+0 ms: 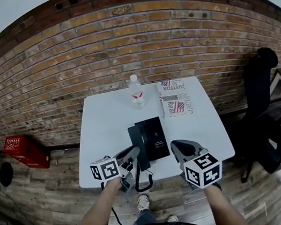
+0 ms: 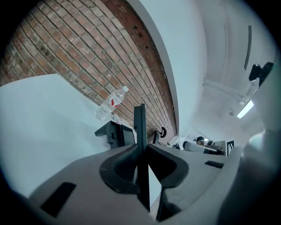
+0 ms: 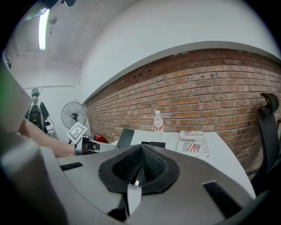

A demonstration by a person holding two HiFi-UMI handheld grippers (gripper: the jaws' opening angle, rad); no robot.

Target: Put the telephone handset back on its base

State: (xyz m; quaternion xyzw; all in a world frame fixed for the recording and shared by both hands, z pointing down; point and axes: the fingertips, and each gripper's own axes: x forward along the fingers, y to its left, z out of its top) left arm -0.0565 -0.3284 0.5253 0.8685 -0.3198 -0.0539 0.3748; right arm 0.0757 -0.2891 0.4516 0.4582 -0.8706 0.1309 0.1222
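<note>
An office-type workroom is indicated. A white table (image 1: 101, 134) is set against a bare brick wall (image 1: 135, 46), with a black swivel chair (image 1: 262, 115) to its right and a pedestal fan (image 3: 73, 115) to its left. A desk telephone (image 1: 155, 133) and a newspaper (image 1: 174, 98) are noted on the table.

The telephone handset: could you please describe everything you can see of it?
The telephone handset is a thin, flat black slab that looks like plastic. The left gripper holds its near end, jaws closed on it. It sits tilted just left of the black base, over the near edge of the white table; whether it touches the base I cannot tell. A black cord loops down below it.
</note>
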